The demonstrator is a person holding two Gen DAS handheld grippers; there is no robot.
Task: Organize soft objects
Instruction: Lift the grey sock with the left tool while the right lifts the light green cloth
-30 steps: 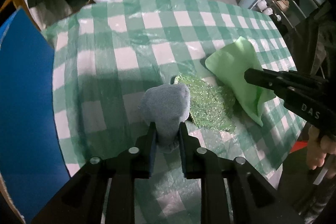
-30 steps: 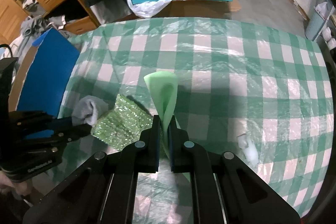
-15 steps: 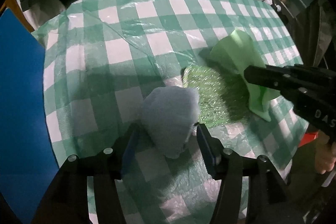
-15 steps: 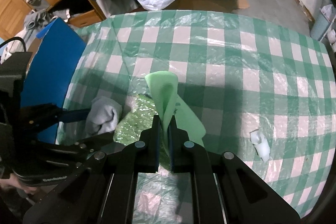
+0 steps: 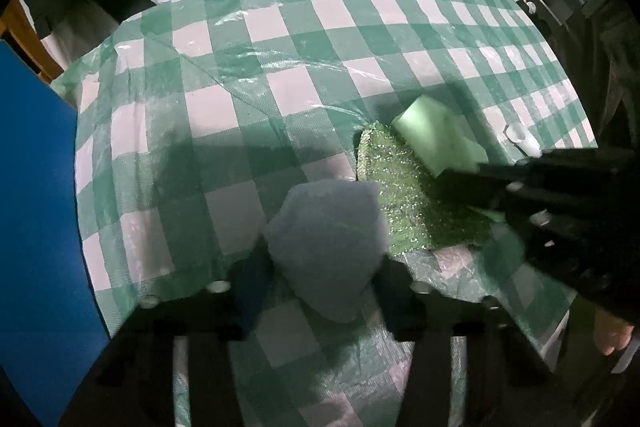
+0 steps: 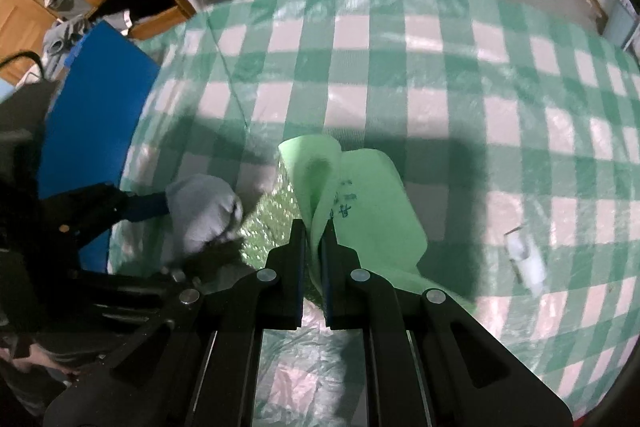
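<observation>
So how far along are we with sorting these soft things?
Looks done: the grey cloth lies on the tablecloth between the left gripper's open fingers, beside the glittery green scourer. In hand: the right gripper is clamped on the light green cloth, which droops over the scourer. Left: setting it down.

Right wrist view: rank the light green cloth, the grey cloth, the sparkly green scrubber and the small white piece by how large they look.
1. light green cloth, though nearness to the camera inflates it
2. grey cloth
3. sparkly green scrubber, mostly hidden behind the cloths, so its rank against the grey one is unsure
4. small white piece, clearly smallest
</observation>
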